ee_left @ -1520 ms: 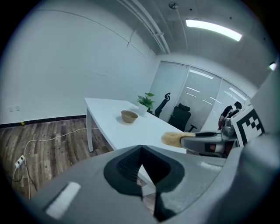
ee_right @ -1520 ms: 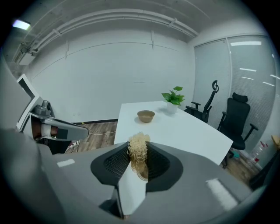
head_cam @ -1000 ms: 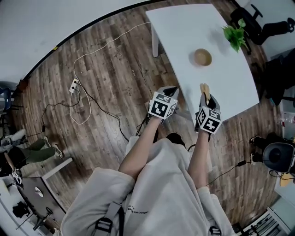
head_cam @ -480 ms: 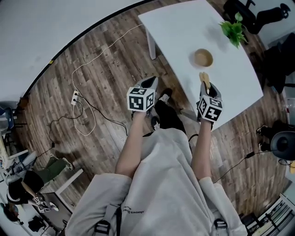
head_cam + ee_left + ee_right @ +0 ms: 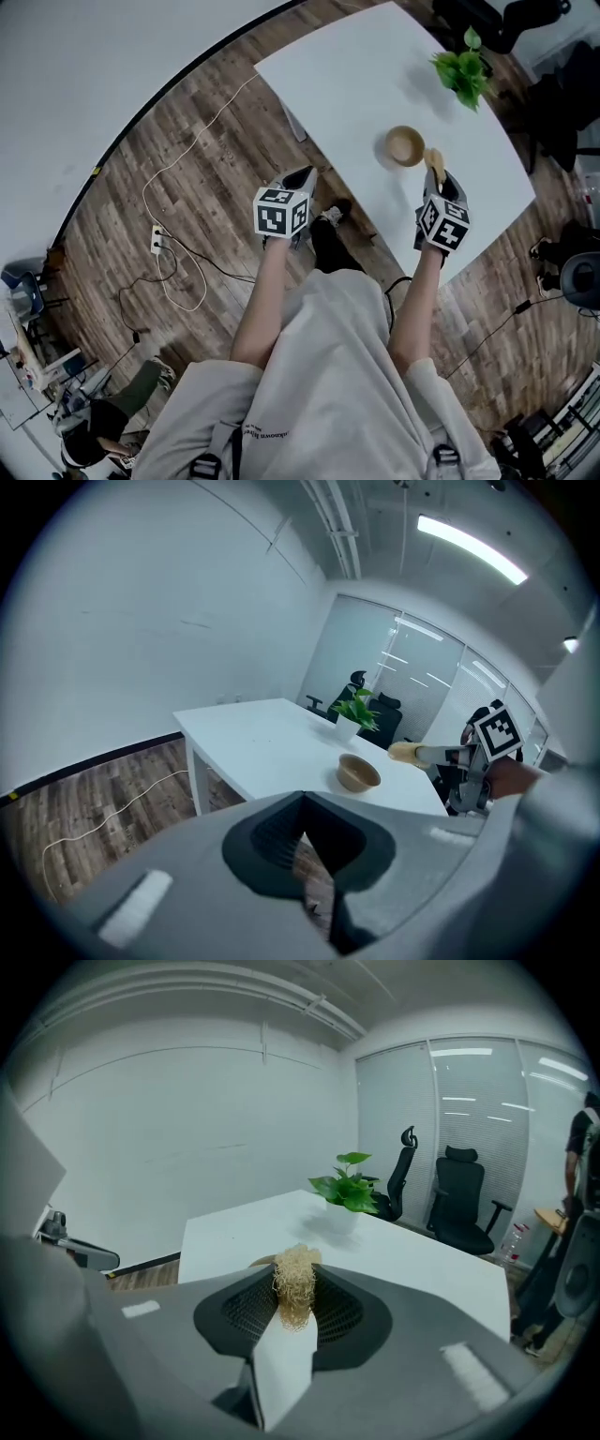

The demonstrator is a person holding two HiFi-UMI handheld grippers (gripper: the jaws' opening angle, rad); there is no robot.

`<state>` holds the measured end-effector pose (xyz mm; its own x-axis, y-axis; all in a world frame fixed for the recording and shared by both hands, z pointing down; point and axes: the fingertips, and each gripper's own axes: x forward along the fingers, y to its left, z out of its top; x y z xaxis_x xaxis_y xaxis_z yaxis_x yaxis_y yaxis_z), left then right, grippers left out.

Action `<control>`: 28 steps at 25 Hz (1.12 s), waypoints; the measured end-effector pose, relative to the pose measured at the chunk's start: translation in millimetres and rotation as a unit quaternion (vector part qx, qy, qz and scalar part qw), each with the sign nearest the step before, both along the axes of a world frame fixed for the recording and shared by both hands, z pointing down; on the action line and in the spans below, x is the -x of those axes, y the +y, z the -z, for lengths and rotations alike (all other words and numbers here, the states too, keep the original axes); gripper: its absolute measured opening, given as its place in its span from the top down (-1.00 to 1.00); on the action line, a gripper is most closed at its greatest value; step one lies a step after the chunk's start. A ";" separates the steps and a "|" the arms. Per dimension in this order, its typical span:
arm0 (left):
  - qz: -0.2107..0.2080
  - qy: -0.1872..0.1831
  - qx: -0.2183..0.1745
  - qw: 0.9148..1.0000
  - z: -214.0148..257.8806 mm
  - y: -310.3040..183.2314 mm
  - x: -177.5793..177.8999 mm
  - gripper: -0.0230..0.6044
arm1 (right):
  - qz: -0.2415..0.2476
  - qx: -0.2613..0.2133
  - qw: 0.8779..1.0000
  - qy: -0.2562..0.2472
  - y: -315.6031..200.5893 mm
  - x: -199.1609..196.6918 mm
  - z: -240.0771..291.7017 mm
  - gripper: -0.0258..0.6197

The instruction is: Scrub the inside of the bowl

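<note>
A small, round, brown wooden bowl sits upright on the white table. A pale, scratchy fibre scrubber sticks out of the right gripper, just beside the bowl.

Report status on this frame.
Left gripper shut, empty, off the table. Right gripper shut on scrubber, beside bowl, not inside. Plant well apart.

1. the bowl sits on the table, near your edge; the plant stands beyond it, further right.
2. your right gripper is over the table, just right of the bowl, with the scrubber between its jaws beside the rim; contact unclear.
3. your left gripper hangs off the table's left edge, over the floor, well apart from the bowl.
4. a power strip lies on the floor, further left.
</note>
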<state>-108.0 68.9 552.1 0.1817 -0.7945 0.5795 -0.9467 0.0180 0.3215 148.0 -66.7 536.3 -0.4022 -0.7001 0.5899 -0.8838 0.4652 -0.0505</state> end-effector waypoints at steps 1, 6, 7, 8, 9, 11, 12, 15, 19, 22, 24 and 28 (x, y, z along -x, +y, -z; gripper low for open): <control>-0.013 0.001 0.004 1.000 -1.0 -9.7 0.1 0.93 | -0.007 0.003 1.000 0.000 -4.0 -1.1 -0.8 0.54; -0.062 -0.003 0.015 0.998 0.5 -63.6 1.3 0.93 | -0.050 0.018 0.999 -0.007 -32.1 -10.2 -8.2 0.53; -0.073 -0.006 0.018 0.997 0.6 -73.2 1.1 0.93 | -0.060 0.022 0.998 -0.011 -38.5 -11.6 -10.7 0.53; -0.086 -0.010 0.023 0.996 -0.1 -81.7 0.3 0.93 | -0.071 0.026 0.997 -0.017 -44.4 -12.5 -13.7 0.53; -0.101 -0.016 0.029 0.994 -1.6 -90.0 -1.1 0.93 | -0.081 0.030 0.996 -0.023 -50.5 -12.9 -16.9 0.53; -0.132 -0.028 0.040 0.990 -5.4 -107.4 -3.7 0.93 | -0.098 0.038 0.994 -0.035 -62.4 -12.2 -23.0 0.53; -0.147 -0.033 0.045 0.988 -6.9 -116.0 -4.6 0.93 | -0.107 0.041 0.993 -0.040 -66.9 -11.1 -25.7 0.53; -0.194 -0.044 0.054 0.978 -9.2 -139.7 -8.5 0.93 | -0.131 0.051 0.988 -0.058 -72.8 -6.4 -32.8 0.53; -0.247 -0.045 0.059 0.966 -12.9 -170.2 -30.8 0.93 | -0.150 0.061 0.984 -0.073 -80.6 -10.1 -37.1 0.53; -0.297 -0.035 0.068 0.952 -21.5 -183.8 -49.3 0.93 | -0.148 0.072 0.983 -0.078 -72.7 -9.3 -41.0 0.53; -0.340 -0.032 0.080 0.936 -28.8 -190.1 -51.1 0.93 | -0.141 0.082 0.983 -0.085 -66.1 -2.8 -43.5 0.53; -0.409 -0.037 0.095 0.907 -35.2 -217.2 -59.1 0.93 | -0.155 0.088 0.981 -0.075 -54.7 -7.2 -41.5 0.53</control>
